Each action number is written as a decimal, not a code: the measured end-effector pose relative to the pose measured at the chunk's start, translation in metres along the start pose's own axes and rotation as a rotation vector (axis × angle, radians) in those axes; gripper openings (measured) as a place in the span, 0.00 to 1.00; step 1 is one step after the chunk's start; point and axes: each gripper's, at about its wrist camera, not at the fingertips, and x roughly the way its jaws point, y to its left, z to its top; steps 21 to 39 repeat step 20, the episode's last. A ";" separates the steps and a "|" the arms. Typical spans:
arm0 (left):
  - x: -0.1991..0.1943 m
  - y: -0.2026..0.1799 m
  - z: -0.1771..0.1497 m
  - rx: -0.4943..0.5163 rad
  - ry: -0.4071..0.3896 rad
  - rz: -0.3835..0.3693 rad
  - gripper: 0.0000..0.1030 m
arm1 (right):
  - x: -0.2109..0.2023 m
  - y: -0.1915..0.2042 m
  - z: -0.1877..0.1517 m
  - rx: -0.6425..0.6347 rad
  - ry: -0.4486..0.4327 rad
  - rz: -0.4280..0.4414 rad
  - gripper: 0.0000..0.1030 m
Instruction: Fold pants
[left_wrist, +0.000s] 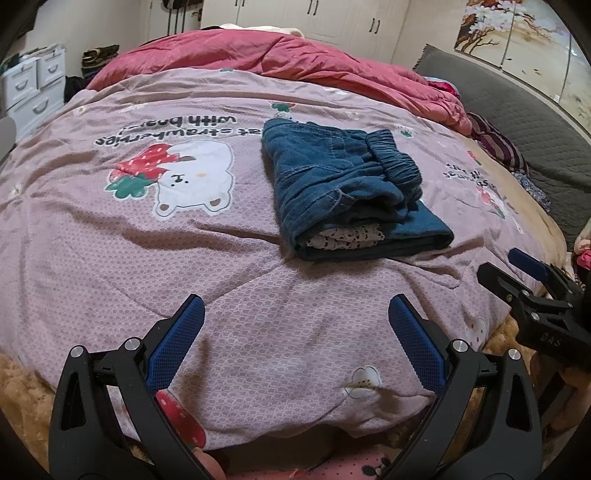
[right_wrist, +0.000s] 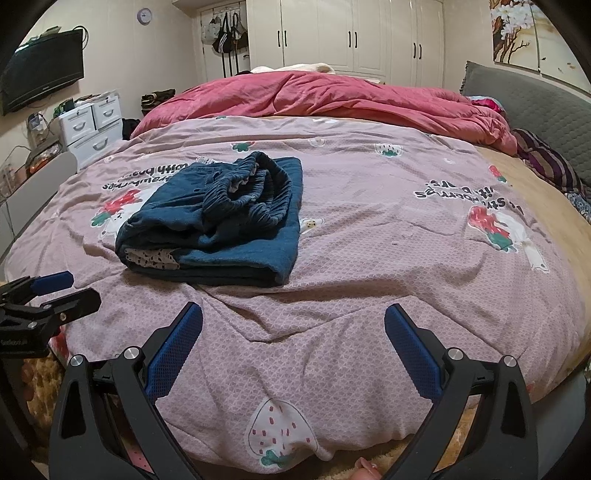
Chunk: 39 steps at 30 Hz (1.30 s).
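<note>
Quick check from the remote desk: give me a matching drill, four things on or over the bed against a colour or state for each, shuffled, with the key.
Things:
1. pants
2. pink quilt
3. red comforter
4. left hand-held gripper

States:
A. bunched up at the far end of the bed
B. open, holding nothing
C. folded into a blue bundle
D. spread flat, printed with bears and strawberries

Pairs: 1-C, 2-D, 3-A, 4-B
</note>
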 end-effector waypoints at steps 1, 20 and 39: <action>0.000 0.000 0.001 0.002 -0.001 -0.005 0.91 | 0.001 -0.001 0.001 0.000 0.001 -0.003 0.96; 0.029 0.187 0.111 -0.207 0.051 0.461 0.91 | 0.077 -0.211 0.090 0.199 0.052 -0.374 0.96; 0.029 0.187 0.111 -0.207 0.051 0.461 0.91 | 0.077 -0.211 0.090 0.199 0.052 -0.374 0.96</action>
